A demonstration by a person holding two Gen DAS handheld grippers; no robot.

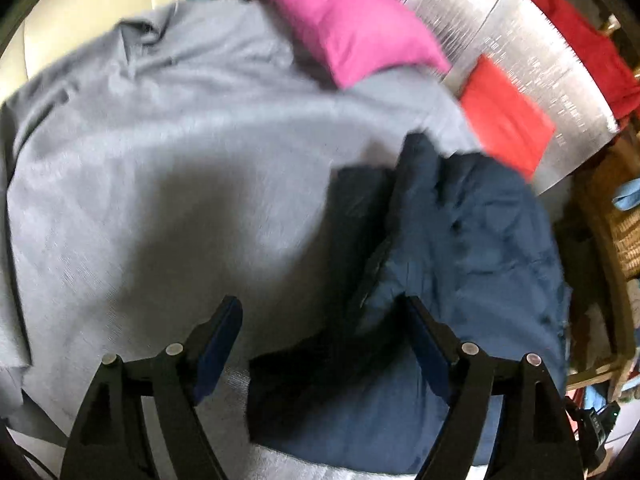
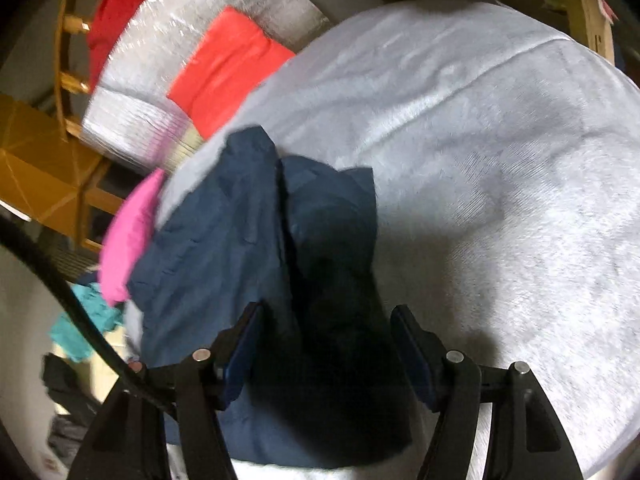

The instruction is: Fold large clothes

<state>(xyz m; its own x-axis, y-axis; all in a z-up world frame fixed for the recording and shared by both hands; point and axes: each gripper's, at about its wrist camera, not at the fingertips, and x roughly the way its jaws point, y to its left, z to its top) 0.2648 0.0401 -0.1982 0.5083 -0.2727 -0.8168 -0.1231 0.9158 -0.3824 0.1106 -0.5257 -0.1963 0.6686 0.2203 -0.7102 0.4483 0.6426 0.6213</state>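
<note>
Both my grippers, left gripper (image 1: 322,332) and right gripper (image 2: 326,340), hang w/ jaws apart and gripping nothing above the navy garment (image 1: 472,248), lying crumpled lower centre on the grey sheet (image 1: 168,168), prob. so I can pick fresh corners.

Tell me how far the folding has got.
Done: a red cloth and a pink cloth look folded. In hand: nothing; the left gripper and right gripper hang open over the rumpled navy garment. Left: that garment, and the grey garment.
</note>
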